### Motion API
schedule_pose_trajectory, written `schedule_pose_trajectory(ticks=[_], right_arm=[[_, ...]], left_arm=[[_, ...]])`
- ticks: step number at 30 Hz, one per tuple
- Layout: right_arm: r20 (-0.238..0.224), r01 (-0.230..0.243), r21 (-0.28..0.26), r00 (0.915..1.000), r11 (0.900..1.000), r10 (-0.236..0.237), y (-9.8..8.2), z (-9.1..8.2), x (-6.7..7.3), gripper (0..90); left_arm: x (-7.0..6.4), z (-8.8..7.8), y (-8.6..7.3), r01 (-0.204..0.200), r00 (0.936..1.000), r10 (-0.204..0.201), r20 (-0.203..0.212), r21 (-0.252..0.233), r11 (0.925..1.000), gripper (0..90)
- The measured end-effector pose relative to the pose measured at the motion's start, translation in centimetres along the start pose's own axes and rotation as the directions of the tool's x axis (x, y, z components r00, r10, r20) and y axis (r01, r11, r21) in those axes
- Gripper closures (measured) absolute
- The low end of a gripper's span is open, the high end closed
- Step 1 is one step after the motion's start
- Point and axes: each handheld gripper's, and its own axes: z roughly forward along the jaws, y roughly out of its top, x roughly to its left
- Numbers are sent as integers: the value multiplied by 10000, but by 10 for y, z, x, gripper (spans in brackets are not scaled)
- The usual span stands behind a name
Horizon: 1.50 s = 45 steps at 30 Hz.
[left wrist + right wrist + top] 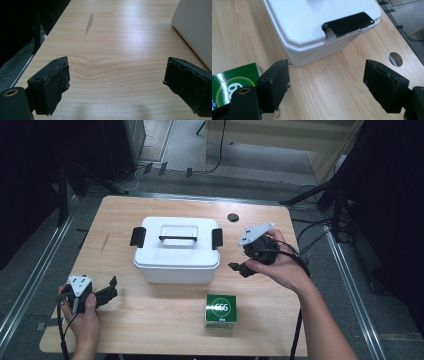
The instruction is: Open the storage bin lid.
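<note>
1. The white box (176, 251) stands in the middle of the worktop (150, 315), lid on, both black latches down. I judge I am in the approach to its right latch (348, 23).
2. My right tool (239, 267) hovers just beside that end, jaws wide, holding nothing; next it must come onto the latch.
3. My left tool (111, 288) waits near the front left corner, also wide and empty.
4. A green carton (220, 310) sits in front; the grey floor (30, 270) lies around.

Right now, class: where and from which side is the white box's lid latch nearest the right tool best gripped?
Grip the black latch by its lower edge, coming from the box's right side with the open right tool: it hangs over the lid's rim there, clamped down.
</note>
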Motion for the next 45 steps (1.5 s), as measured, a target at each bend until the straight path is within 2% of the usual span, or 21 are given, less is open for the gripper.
schedule_pose_trajectory(ticks=[4, 5, 9, 13, 18, 24, 32, 35, 40, 42, 45], right_arm=[[-251, 79, 192, 9997, 9998, -74, 8, 3, -4, 193], [-637, 420, 338, 9972, 9985, -398, 13, 4, -8, 185], [-894, 624, 378, 9943, 9973, -588, 21, 4, -14, 193], [-772, 766, 498, 9944, 9958, -727, 30, 5, -18, 219], [-620, 1073, 768, 9928, 9913, -1026, 46, 16, -19, 314], [-793, 1694, 1153, 9838, 9788, -1610, 65, 31, -14, 436], [-1038, 2363, 1386, 9692, 9617, -2232, 87, 45, -11, 526], [-1148, 2519, 1447, 9648, 9569, -2367, 95, 49, -9, 565], [-1118, 2625, 1590, 9626, 9517, -2469, 104, 55, -7, 625], [-1150, 2553, 1594, 9642, 9536, -2389, 106, 57, -7, 649], [-1230, 2607, 1553, 9622, 9529, -2432, 110, 59, -8, 677]], left_arm=[[-1, -1, 0, -118, 9999, 118, 23, -67, 9999, 65], [-1, -1, 0, -235, 9993, 234, 291, 20, 9997, 65], [-1, -3, -1, -410, 9973, 411, 615, -28, 9992, 65], [-3, -1, 0, -500, 9967, 496, 636, 51, 9987, 65], [-2, 0, 0, -466, 9971, 462, 607, 40, 9989, 65], [-3, -1, -1, -531, 9966, 532, 630, -29, 9986, 65], [-4, -1, -1, -665, 9955, 666, 680, -31, 9978, 65], [-5, -2, -1, -735, 9947, 732, 720, 24, 9973, 66], [-5, -2, -1, -740, 9943, 733, 771, 60, 9972, 66], [-5, -2, -1, -723, 9943, 717, 790, 52, 9974, 66], [-5, -2, -1, -745, 9941, 738, 801, 59, 9972, 66]])
